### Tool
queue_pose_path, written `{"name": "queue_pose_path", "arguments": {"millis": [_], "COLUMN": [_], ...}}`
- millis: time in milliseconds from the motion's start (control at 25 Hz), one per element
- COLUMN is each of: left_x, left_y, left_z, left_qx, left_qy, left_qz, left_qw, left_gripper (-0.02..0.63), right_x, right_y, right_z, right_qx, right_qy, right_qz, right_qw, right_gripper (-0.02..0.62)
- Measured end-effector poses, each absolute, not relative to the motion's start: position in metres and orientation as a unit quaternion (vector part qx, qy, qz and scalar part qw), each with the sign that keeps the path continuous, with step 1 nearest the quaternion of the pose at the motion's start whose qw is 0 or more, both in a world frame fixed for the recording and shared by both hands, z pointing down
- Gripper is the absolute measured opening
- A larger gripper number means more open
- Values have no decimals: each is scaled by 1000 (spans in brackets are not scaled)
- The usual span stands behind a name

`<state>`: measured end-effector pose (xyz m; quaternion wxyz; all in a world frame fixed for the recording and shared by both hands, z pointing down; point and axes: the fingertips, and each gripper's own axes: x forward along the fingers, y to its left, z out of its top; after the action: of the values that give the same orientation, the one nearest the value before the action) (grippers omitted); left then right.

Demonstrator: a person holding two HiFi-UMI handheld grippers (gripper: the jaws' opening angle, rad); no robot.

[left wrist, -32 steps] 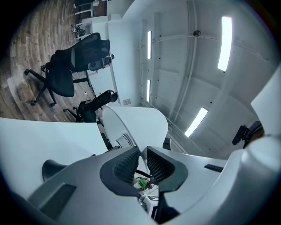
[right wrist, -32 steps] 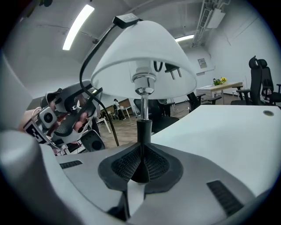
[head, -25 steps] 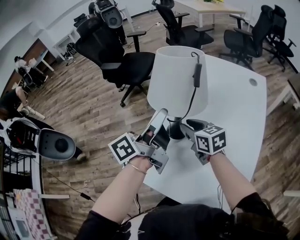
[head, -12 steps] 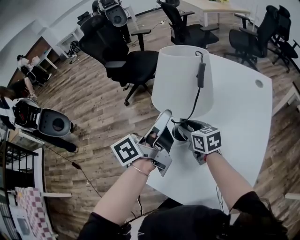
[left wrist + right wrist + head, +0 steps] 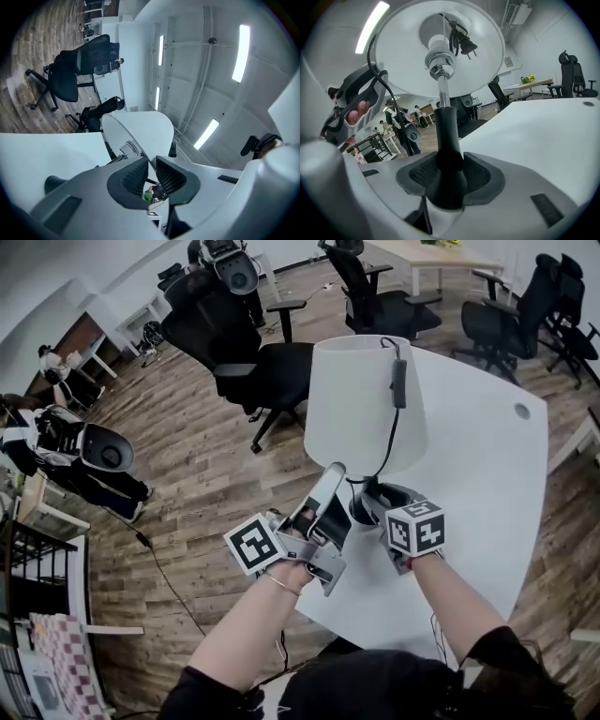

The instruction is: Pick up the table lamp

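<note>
Left claw angled up, pinched on lampshade rim; right claw tilted down, jaws just closing onto lamp stem.

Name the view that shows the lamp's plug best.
The right gripper view: it looks up into the shade, where the plug hangs beside the socket. The head view shows only the cord and switch outside the shade; the left gripper view shows no plug.

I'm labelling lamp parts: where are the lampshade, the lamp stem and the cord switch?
lampshade [image 5: 356, 409], head view, middle of its white wall.
lamp stem [image 5: 449, 131], right gripper view, black lower section.
cord switch [image 5: 398, 395], head view, middle of its body.
</note>
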<state>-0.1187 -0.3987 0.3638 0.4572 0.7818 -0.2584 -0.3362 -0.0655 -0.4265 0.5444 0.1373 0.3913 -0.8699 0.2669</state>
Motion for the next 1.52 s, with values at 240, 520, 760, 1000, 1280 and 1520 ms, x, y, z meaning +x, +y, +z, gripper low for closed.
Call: {"name": "queue_pose_path", "arguments": {"millis": [240,520,760,1000,1280,1520], "left_x": [-117,-115,-121,-126,-125,-121], "left_y": [-394,-385,-376,-362,-322,-269], "left_z": [364,362,350,318,270,226], "left_qx": [787,791,797,807,826,843], "left_qy": [-245,-225,-206,-180,-139,-101], "left_qz": [-330,-329,-341,-361,-371,-376], "left_qw": [459,465,455,432,402,370], "left_gripper": [54,49,44,44,44,43], "right_x": [-66,-64,-67,-64,-59,-57], "right_y": [-426,-423,-417,-405,-374,-321], "right_z": [545,542,527,491,440,397], "right_qx": [400,415,419,435,456,466], "right_qy": [-868,-864,-867,-870,-870,-871], "right_qz": [259,249,234,200,162,145], "right_qw": [140,139,133,117,94,63], "right_gripper": [175,173,172,172,172,172]}}
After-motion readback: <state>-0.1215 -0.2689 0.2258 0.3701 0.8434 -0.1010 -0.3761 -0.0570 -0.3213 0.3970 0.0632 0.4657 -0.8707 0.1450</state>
